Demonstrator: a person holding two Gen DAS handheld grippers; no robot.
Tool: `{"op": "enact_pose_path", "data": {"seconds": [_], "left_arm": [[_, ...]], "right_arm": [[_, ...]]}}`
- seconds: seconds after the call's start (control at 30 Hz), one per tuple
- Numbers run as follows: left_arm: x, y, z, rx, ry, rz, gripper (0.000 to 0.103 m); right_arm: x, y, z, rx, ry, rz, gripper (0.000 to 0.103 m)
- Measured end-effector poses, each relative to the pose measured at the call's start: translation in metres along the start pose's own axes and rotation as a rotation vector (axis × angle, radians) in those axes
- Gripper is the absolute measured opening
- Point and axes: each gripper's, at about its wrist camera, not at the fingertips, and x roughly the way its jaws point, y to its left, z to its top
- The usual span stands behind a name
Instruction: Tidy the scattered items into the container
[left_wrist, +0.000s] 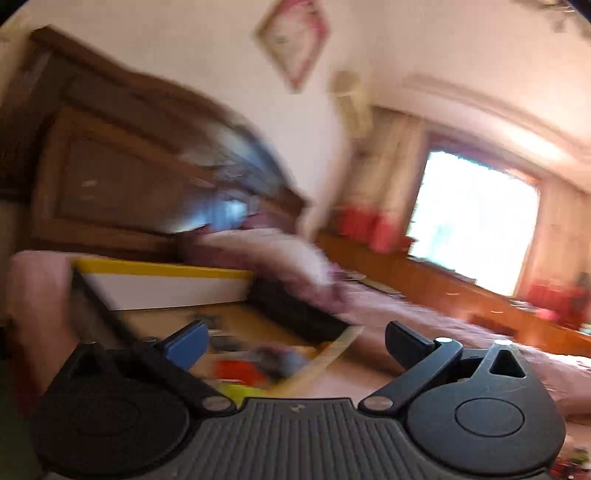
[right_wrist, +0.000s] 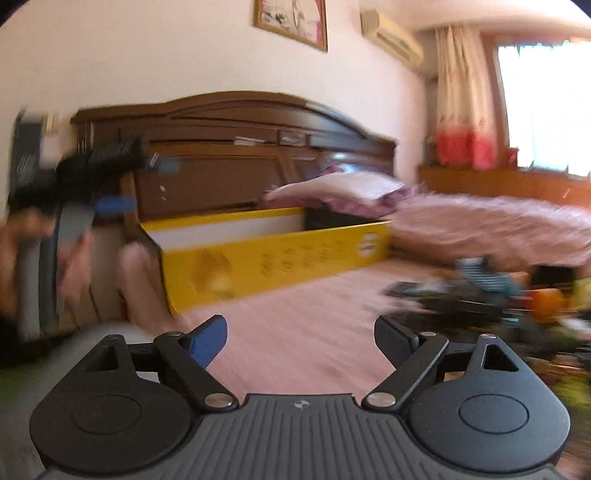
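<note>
The left gripper is held spread and empty over the yellow box. The right gripper is likewise spread, empty. The scattered items, at mid right, are best approached low, 1 piece centred between the jaws.

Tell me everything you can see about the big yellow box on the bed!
The yellow box is long, low and open on top, and looks like cardboard. Its outside wall is bright yellow with faint printed drawings and a round label near one end; the inside looks white. It sits on the pink bed cover, close to the wooden headboard, beside a pink pillow. The left wrist view shows blurry red and yellow items already inside.
</note>
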Motion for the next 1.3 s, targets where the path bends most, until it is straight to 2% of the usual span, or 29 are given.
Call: {"op": "enact_pose_path", "data": {"seconds": [0.03, 0.1, 0.13, 0.2, 0.27, 0.33, 0.4, 0.43, 0.5, 0.57, 0.6, 0.7, 0.77, 0.8, 0.87, 0.97, 1.13, 1.2, 1.3], "left_arm": [[-0.001, -0.018, -0.002, 0.020, 0.008, -0.052, 0.099], [0.000, -0.054, -0.014, 0.061, 0.028, -0.117, 0.098], [0.001, -0.071, -0.022, 0.085, 0.038, -0.136, 0.098], [0.003, -0.108, -0.044, 0.140, 0.057, -0.185, 0.099], [0.007, -0.139, -0.070, 0.185, 0.053, -0.212, 0.103], [0.021, -0.175, -0.098, 0.262, 0.089, -0.240, 0.103], [0.037, -0.205, -0.119, 0.352, 0.116, -0.311, 0.103], [0.045, -0.216, -0.126, 0.377, 0.115, -0.343, 0.103], [0.068, -0.234, -0.135, 0.393, 0.076, -0.388, 0.103], [0.099, -0.249, -0.138, 0.364, 0.052, -0.392, 0.103], [0.123, -0.248, -0.141, 0.326, 0.049, -0.404, 0.102], [0.148, -0.238, -0.161, 0.226, 0.064, -0.436, 0.102], [0.164, -0.232, -0.179, 0.254, 0.141, -0.413, 0.102], [0.172, -0.228, -0.183, 0.275, 0.178, -0.395, 0.102], [0.177, -0.221, -0.183, 0.249, 0.195, -0.379, 0.102], [0.186, -0.212, -0.177, 0.176, 0.229, -0.354, 0.102], [0.198, -0.183, -0.167, 0.003, 0.365, -0.308, 0.102], [0.200, -0.176, -0.165, -0.024, 0.414, -0.285, 0.102], [0.207, -0.169, -0.162, -0.067, 0.456, -0.301, 0.102]], "right_arm": [[-0.018, -0.005, -0.010, -0.030, -0.006, -0.033, 0.084], [-0.045, -0.015, -0.022, -0.052, 0.020, -0.126, 0.067], [-0.052, -0.022, -0.024, -0.057, 0.025, -0.167, 0.063], [-0.070, -0.030, -0.021, -0.060, -0.013, -0.250, 0.050], [-0.083, -0.040, -0.018, -0.041, -0.063, -0.300, 0.042], [-0.088, -0.053, -0.014, -0.012, -0.084, -0.355, 0.040], [-0.095, -0.072, -0.016, 0.039, -0.070, -0.405, 0.029], [-0.093, -0.081, -0.016, 0.078, -0.057, -0.414, 0.029], [-0.081, -0.092, -0.016, 0.116, -0.035, -0.402, 0.029], [-0.060, -0.104, -0.013, 0.104, 0.007, -0.393, 0.026], [-0.046, -0.110, -0.014, 0.086, 0.033, -0.389, 0.021], [0.008, -0.132, -0.019, 0.052, 0.135, -0.375, 0.014], [0.034, -0.151, -0.025, 0.110, 0.182, -0.359, 0.013], [0.039, -0.156, -0.029, 0.148, 0.198, -0.348, 0.013], [0.044, -0.156, -0.033, 0.185, 0.213, -0.316, 0.013], [0.054, -0.149, -0.037, 0.132, 0.243, -0.336, 0.013], [0.060, -0.142, -0.040, 0.078, 0.253, -0.326, 0.015], [0.057, -0.140, -0.036, 0.068, 0.252, -0.312, 0.006], [0.051, -0.132, -0.035, 0.036, 0.240, -0.296, 0.005]]}}
